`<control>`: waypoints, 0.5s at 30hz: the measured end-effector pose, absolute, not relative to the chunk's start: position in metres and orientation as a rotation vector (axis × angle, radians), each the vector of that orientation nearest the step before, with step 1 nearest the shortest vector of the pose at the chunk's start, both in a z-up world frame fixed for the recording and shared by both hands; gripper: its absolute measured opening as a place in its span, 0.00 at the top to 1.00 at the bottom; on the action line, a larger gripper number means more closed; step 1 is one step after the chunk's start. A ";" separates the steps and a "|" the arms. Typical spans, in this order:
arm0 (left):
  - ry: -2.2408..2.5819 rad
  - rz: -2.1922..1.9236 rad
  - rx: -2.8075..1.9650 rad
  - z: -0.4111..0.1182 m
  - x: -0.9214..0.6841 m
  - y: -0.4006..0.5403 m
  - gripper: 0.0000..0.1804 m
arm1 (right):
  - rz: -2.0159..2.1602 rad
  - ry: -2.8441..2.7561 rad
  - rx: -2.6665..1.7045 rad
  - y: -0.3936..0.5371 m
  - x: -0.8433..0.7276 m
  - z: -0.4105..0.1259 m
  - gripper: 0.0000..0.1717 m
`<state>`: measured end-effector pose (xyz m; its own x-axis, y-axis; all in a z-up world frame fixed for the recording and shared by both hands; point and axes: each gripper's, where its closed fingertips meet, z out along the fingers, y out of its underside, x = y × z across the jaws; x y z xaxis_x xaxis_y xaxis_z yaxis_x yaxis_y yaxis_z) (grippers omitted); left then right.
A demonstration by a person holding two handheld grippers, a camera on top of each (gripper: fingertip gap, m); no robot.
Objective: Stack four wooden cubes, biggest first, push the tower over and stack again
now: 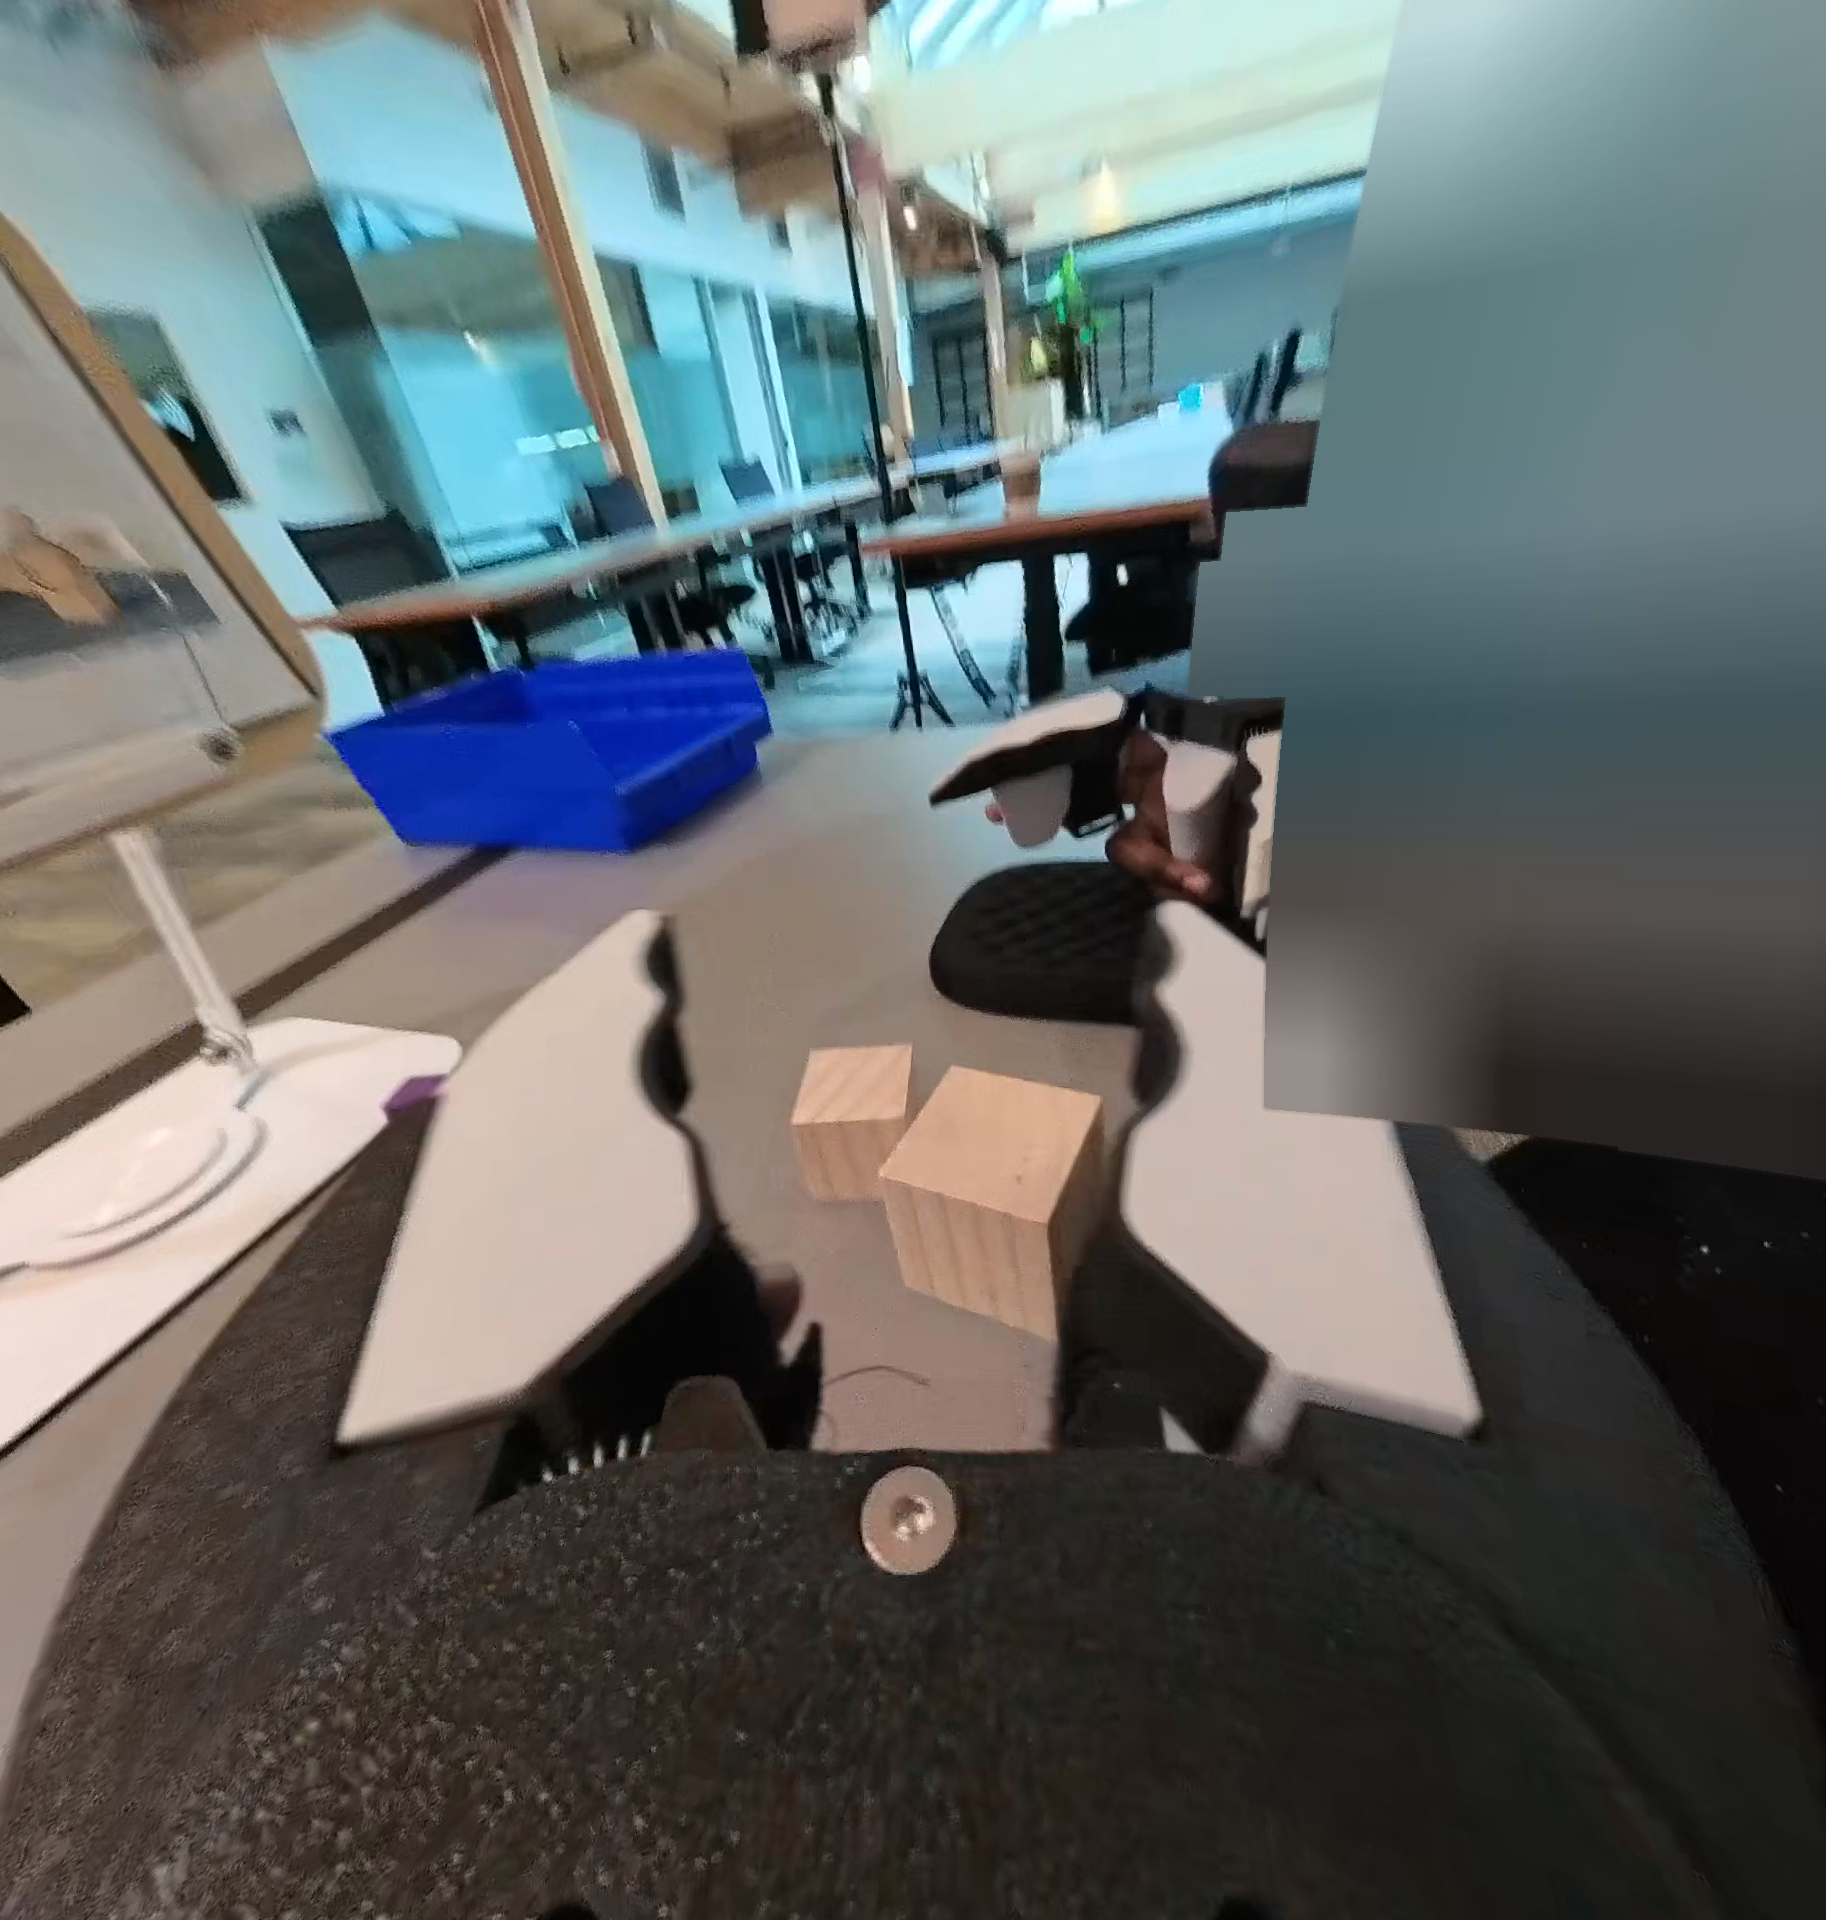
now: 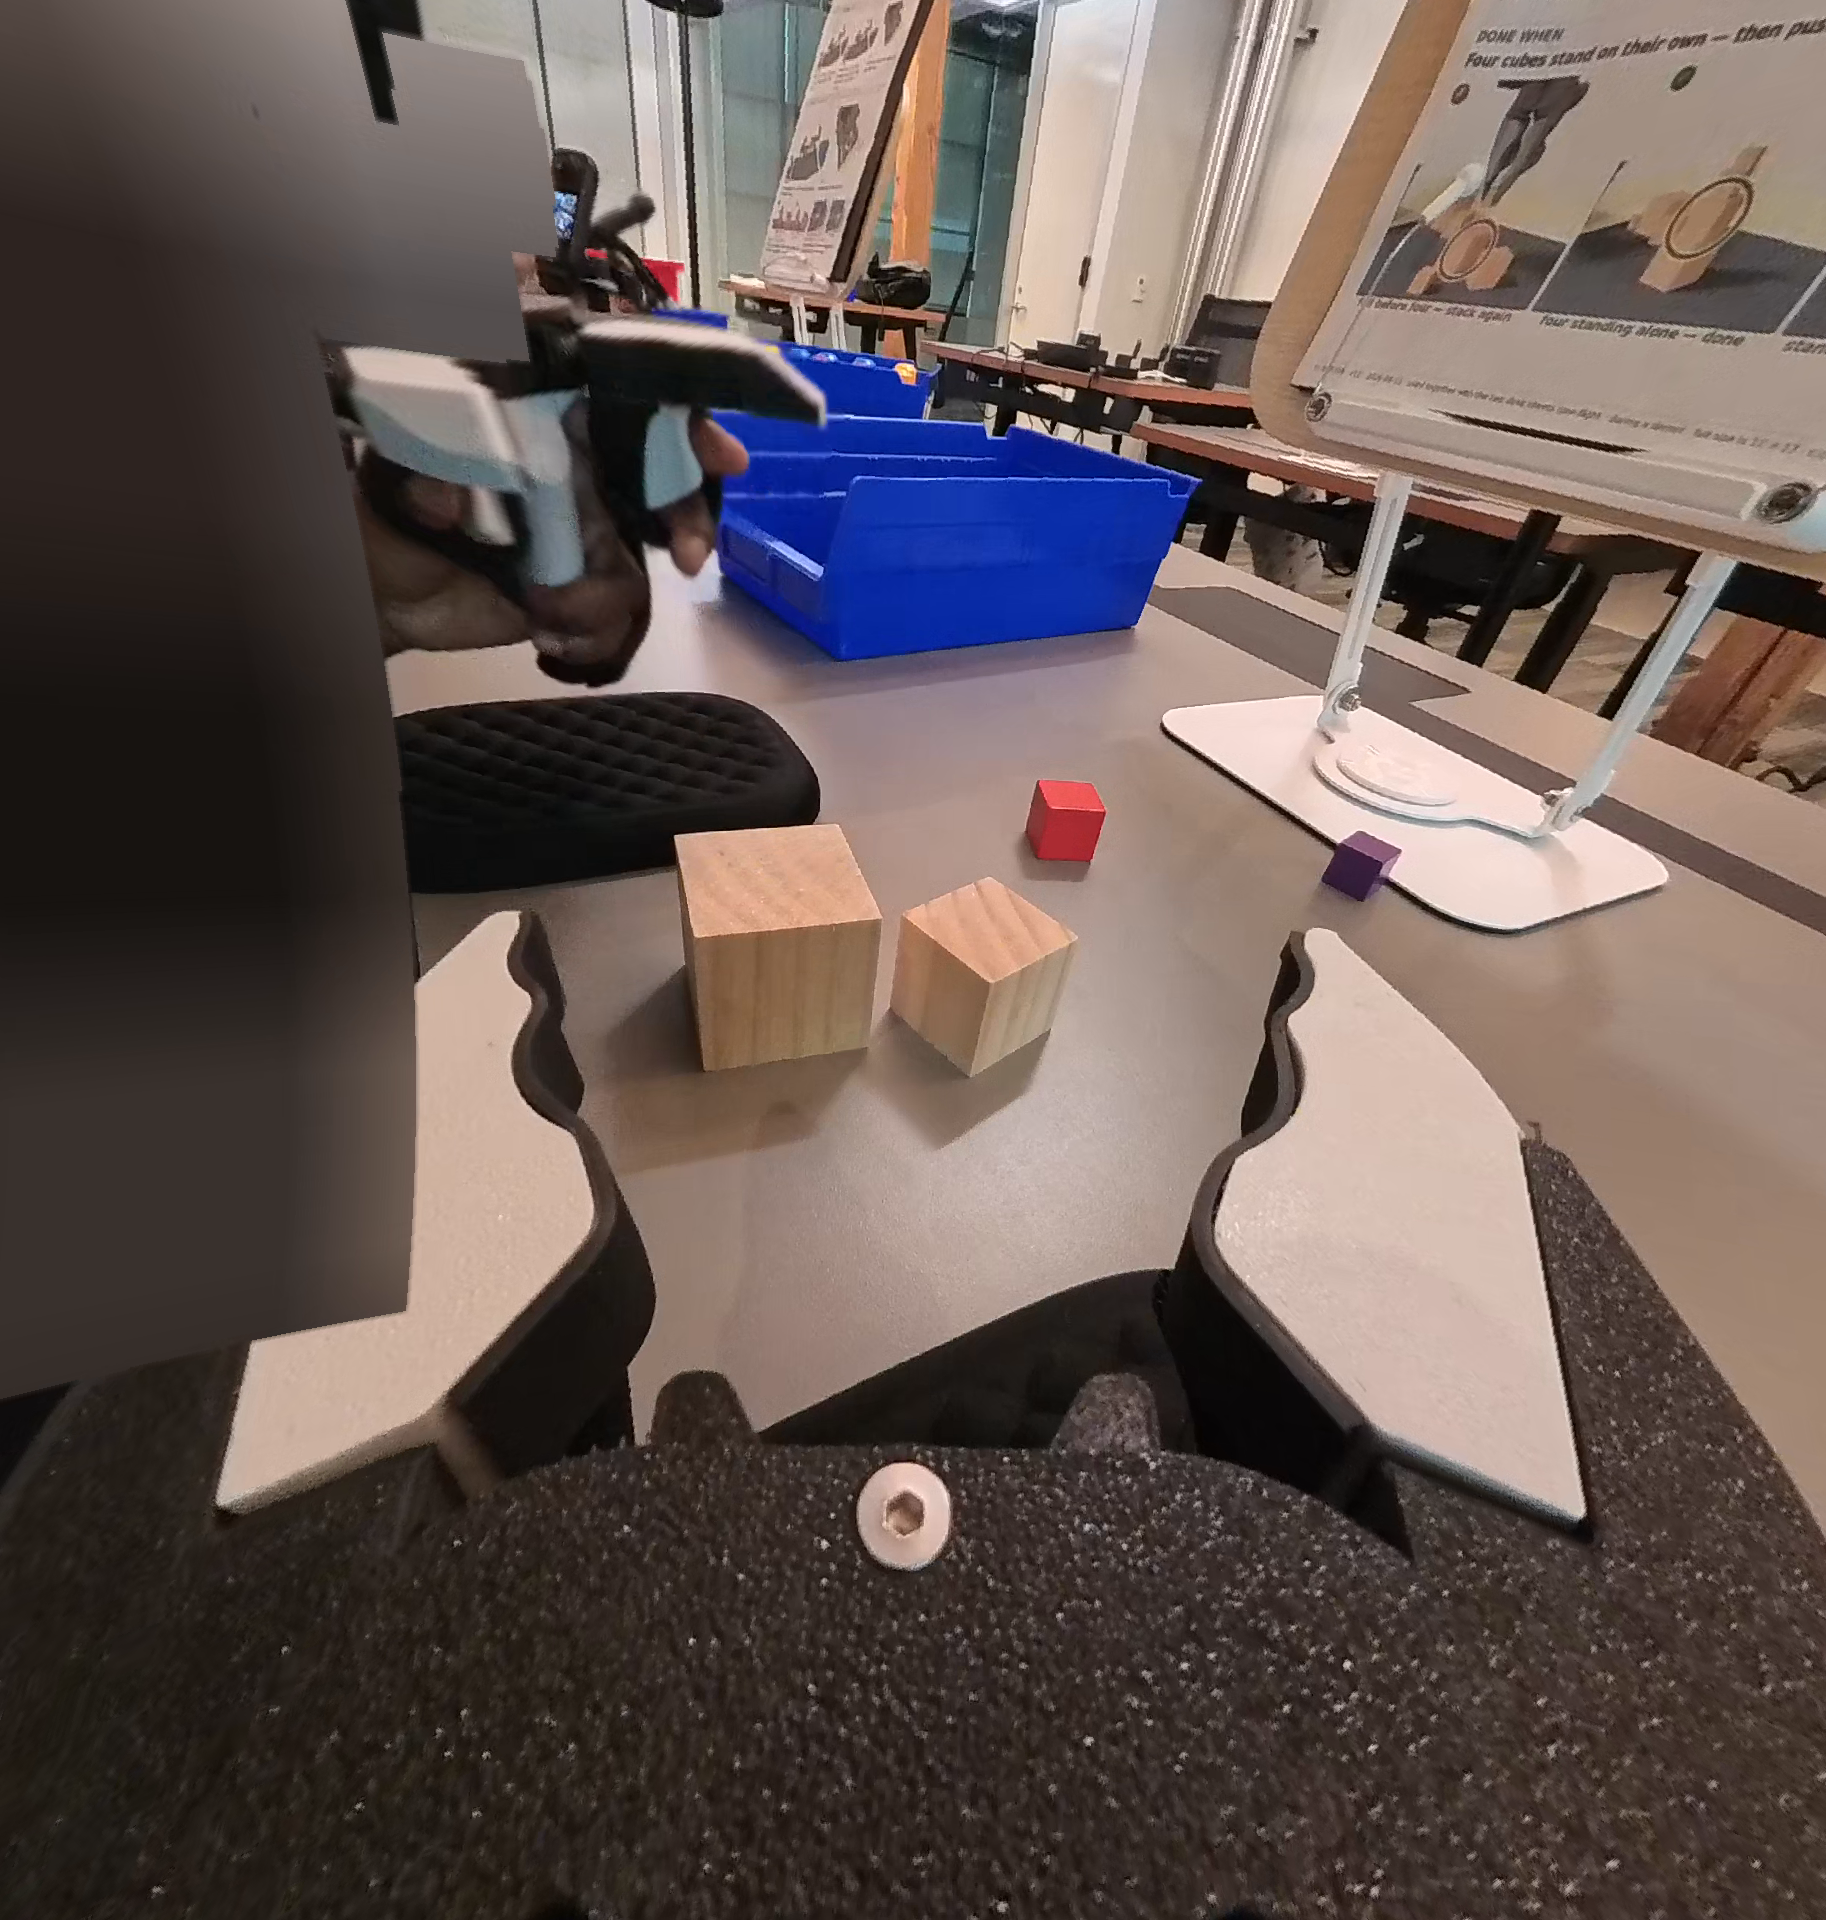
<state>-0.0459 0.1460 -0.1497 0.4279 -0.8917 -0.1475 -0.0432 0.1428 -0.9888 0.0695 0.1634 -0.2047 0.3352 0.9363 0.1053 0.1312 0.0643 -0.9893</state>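
Note:
Two plain wooden cubes stand side by side on the grey table (image 2: 992, 1195): a larger one (image 2: 776, 943) and a smaller one (image 2: 982, 971). My right gripper (image 2: 909, 945) is open wide and empty, just short of them, with both cubes ahead between its fingers. My left gripper (image 1: 909, 956) is open; the larger cube (image 1: 992, 1195) and the smaller cube (image 1: 852, 1117) lie on the table between its fingers, and no pad presses on them. The left gripper also shows in the right wrist view (image 2: 618, 416), held in a hand above the table. The right gripper shows in the left wrist view (image 1: 1034, 779).
A small red cube (image 2: 1065, 819) and a purple cube (image 2: 1361, 864) lie beyond the wooden ones. A black quilted pad (image 2: 597, 779) lies at the left. A blue bin (image 2: 950, 540) stands farther back. A white stand base (image 2: 1428, 821) carries a picture board at the right.

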 end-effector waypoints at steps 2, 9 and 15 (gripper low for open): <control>0.909 -0.768 -1.247 -0.143 -0.057 0.142 0.33 | 0.829 -1.069 -1.375 0.163 0.070 -0.205 0.27; 0.952 -0.835 -1.200 -0.153 -0.060 0.112 0.19 | 0.827 -1.072 -1.384 0.164 0.069 -0.206 0.27; 1.035 -0.893 -1.198 -0.170 -0.058 0.110 0.19 | 0.820 -1.082 -1.388 0.164 0.068 -0.207 0.28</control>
